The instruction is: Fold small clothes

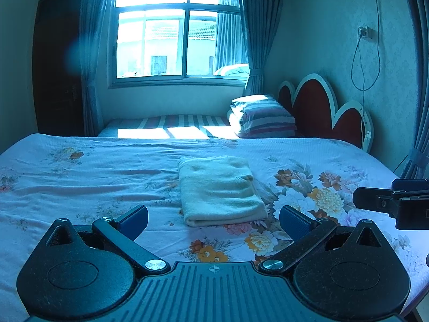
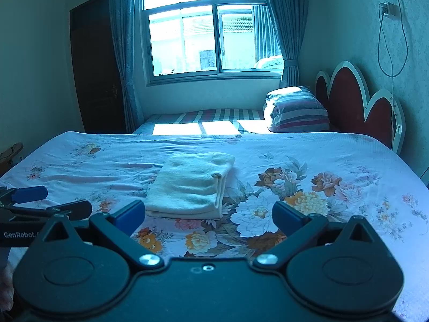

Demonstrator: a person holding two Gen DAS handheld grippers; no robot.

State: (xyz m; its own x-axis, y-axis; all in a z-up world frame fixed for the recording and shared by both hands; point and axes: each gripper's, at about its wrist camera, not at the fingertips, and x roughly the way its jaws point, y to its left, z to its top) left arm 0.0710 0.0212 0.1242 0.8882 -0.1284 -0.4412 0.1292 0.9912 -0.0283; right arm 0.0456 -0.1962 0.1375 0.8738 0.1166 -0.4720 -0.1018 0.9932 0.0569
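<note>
While both tongs hang above the near edge of the bed, neither holds anything. Left tongs: fingers spread wide apart, empty. Right tongs: likewise wide apart, empty.

Task item: a pale cream garment, already folded into a compact rectangle, lies on the floral bedsheet near the middle of the bed, slightly toward the near edge. Its long axis runs from near edge to far edge. The rolled fold faces the near edge; in the right wrist view the stacked open layers show along the side toward the headboard. From the left tongs it lies straight ahead and almost centred between the fingers. From the right tongs it lies ahead and to the left. Judgement: the left tongs are the better aligned and probably the nearer; folding appears complete or nearly so, leaving at most a press or a removal.

Obstructions: none between either tongs and the garment; the sheet is wrinkled on the left but bare. The two tongs stand close side by side, so a crossing reach risks contact.

Beyond the far edge: a second, striped bed with a striped pillow, a red scalloped headboard, then the window with curtains and a dark door.
</note>
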